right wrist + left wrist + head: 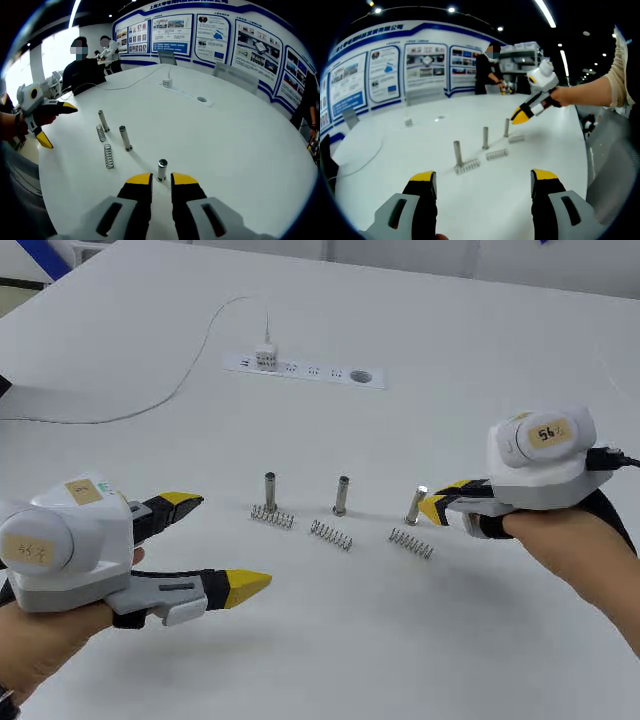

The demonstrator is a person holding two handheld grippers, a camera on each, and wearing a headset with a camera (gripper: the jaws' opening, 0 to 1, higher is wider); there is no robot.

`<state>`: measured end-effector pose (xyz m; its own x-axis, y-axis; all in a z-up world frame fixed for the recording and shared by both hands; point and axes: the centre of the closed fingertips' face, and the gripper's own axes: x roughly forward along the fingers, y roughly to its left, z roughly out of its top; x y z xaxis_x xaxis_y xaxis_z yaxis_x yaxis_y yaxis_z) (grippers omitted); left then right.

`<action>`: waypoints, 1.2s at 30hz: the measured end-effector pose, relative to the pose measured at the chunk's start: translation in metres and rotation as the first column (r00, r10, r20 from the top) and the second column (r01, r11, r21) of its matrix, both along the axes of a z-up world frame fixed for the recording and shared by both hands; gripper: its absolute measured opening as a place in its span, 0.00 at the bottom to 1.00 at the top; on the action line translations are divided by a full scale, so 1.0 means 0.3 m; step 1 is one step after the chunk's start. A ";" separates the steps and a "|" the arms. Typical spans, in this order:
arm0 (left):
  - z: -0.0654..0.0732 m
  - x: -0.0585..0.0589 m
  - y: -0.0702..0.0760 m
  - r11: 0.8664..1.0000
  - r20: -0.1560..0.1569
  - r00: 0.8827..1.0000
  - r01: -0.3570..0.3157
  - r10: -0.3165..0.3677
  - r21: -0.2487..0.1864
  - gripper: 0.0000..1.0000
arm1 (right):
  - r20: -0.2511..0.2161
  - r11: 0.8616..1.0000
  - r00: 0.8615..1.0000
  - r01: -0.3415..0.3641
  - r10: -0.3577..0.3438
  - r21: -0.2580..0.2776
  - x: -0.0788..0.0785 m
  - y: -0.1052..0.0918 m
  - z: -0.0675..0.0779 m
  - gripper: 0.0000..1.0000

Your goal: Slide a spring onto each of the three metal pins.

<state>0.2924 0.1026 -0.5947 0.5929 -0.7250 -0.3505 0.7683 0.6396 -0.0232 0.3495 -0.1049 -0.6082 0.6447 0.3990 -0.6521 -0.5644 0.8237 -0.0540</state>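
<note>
Three metal pins stand upright in a row on the white table: left pin (270, 492), middle pin (342, 495), right pin (416, 505). A spring lies in front of each: left spring (272, 516), middle spring (331, 535), right spring (411, 543). My right gripper (432, 508) has its yellow tips at the right pin (161, 170), jaws a narrow gap apart with the pin in the gap's mouth. My left gripper (222, 543) hovers wide open at the near left, holding nothing, its view facing the left pin (457, 153) and left spring (468, 165).
A white power strip (305, 370) with a plugged-in charger (265, 357) and trailing cable lies beyond the pins. People sit at the table's far side (82, 70). Bare table lies around the pins.
</note>
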 end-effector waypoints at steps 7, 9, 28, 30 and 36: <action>0.003 -0.001 -0.005 1.000 0.002 1.000 0.003 -0.003 0.000 0.78 | -0.012 0.999 0.999 -0.039 0.039 -0.006 -0.026 -0.001 -0.015 0.16; 0.004 -0.001 -0.006 1.000 0.002 1.000 0.003 -0.003 0.000 0.78 | -0.018 0.998 0.998 -0.057 0.057 -0.012 -0.039 0.002 -0.023 0.16; 0.004 -0.006 -0.004 1.000 -0.001 1.000 0.002 -0.002 0.002 0.78 | -0.103 0.981 0.978 -0.188 0.182 -0.045 -0.111 0.010 -0.118 0.17; 0.004 -0.006 -0.002 1.000 -0.001 1.000 0.001 -0.001 0.003 0.78 | -0.109 0.979 0.975 -0.200 0.195 -0.041 -0.115 0.011 -0.123 0.17; 0.003 -0.007 0.001 1.000 -0.003 1.000 -0.001 0.001 0.005 0.78 | -0.123 0.974 0.969 -0.221 0.214 -0.047 -0.119 0.009 -0.147 0.17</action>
<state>0.2902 0.1028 -0.5937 0.5924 -0.7228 -0.3559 0.7679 0.6402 -0.0219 0.3139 -0.1022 -0.6522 0.4647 0.4793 -0.7446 -0.7350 0.6777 -0.0225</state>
